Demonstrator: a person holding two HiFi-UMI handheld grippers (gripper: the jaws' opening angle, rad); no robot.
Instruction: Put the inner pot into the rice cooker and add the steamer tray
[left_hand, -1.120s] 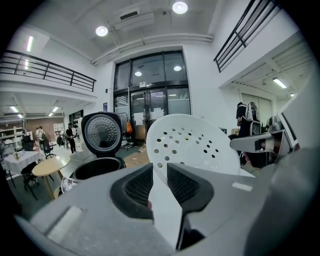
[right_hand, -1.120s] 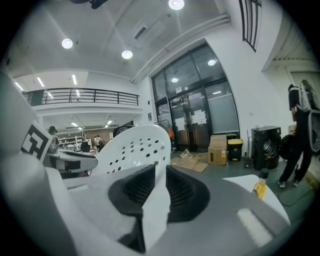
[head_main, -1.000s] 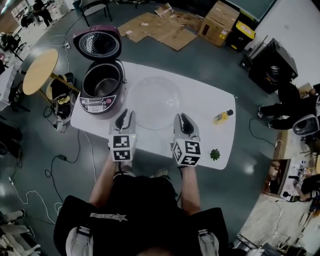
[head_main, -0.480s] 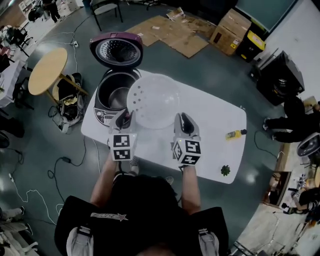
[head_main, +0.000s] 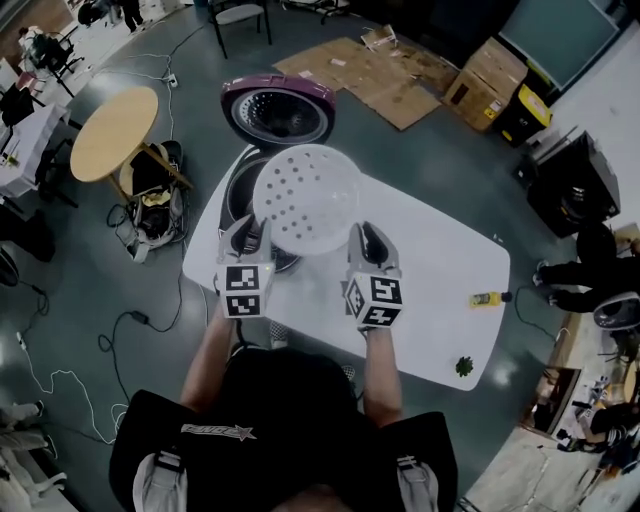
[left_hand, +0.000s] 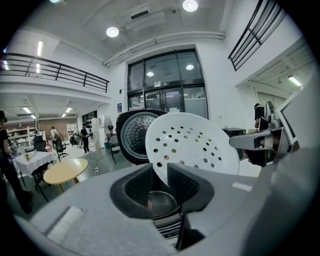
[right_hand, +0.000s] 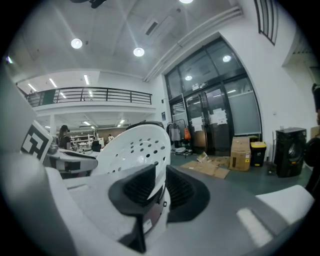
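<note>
With your left claw (head_main: 245, 233) and right claw (head_main: 365, 236) each pinched narrow on opposite rims of the perforated steamer tray (head_main: 305, 195) above the open rice cooker (head_main: 238, 188), level it, centre it over the inner pot (left_hand: 161, 202), and lower both sides together.

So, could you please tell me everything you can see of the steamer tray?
The steamer tray is a round, shallow white dish, plastic by its look, its floor dotted with small holes. It hangs in the air over the open rice cooker, partly covering its mouth. The left gripper and right gripper each pinch its rim, one on either side; nothing else touches it.
</note>
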